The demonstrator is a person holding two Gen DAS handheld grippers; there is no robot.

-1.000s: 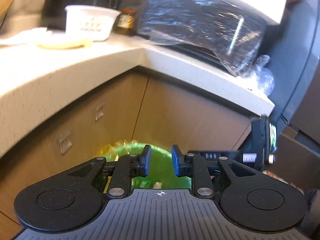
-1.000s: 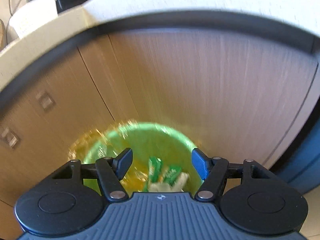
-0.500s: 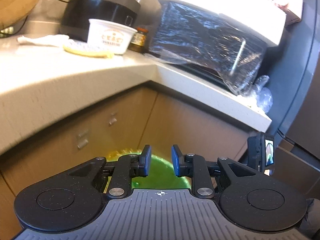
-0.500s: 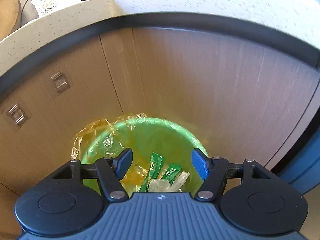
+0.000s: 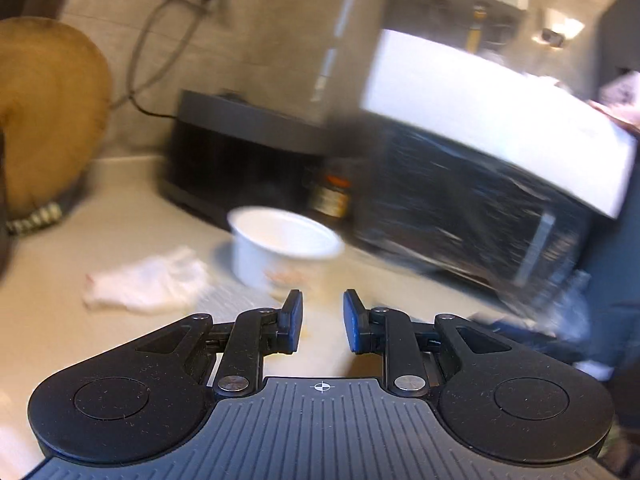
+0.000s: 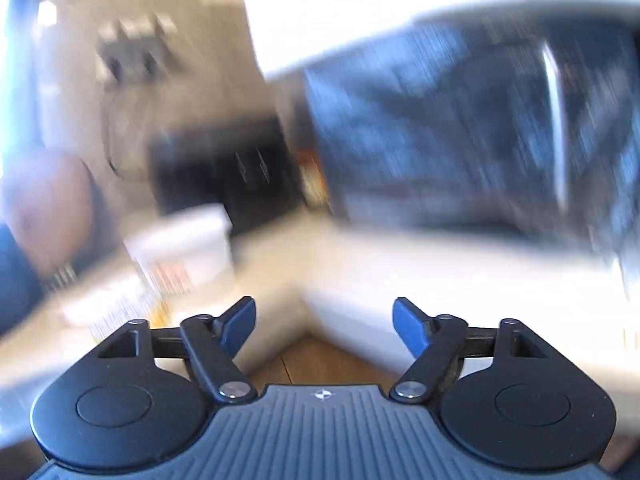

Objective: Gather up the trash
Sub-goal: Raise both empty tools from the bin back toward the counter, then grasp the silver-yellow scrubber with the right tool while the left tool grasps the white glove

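Note:
A white paper bowl (image 5: 280, 252) stands on the pale counter (image 5: 120, 216), with a crumpled white tissue (image 5: 148, 282) to its left. My left gripper (image 5: 322, 320) is over the counter just in front of the bowl, its jaws a narrow gap apart and empty. The right wrist view is heavily blurred. There my right gripper (image 6: 324, 322) is wide open and empty above the counter's inner corner, and the bowl (image 6: 182, 250) shows at the left. The green trash bin is out of view.
A black cooker (image 5: 240, 160) and a small jar (image 5: 332, 196) stand behind the bowl. A plastic-wrapped microwave (image 5: 480, 168) fills the right of the counter. A brown round object (image 5: 44, 120) is at the far left. Wooden cabinet fronts (image 6: 316, 360) lie below the counter.
Both grippers rose from over the green bin to counter height, so the bin dropped out of view. The bowl and tissue are now close ahead. Jaw openings are unchanged.

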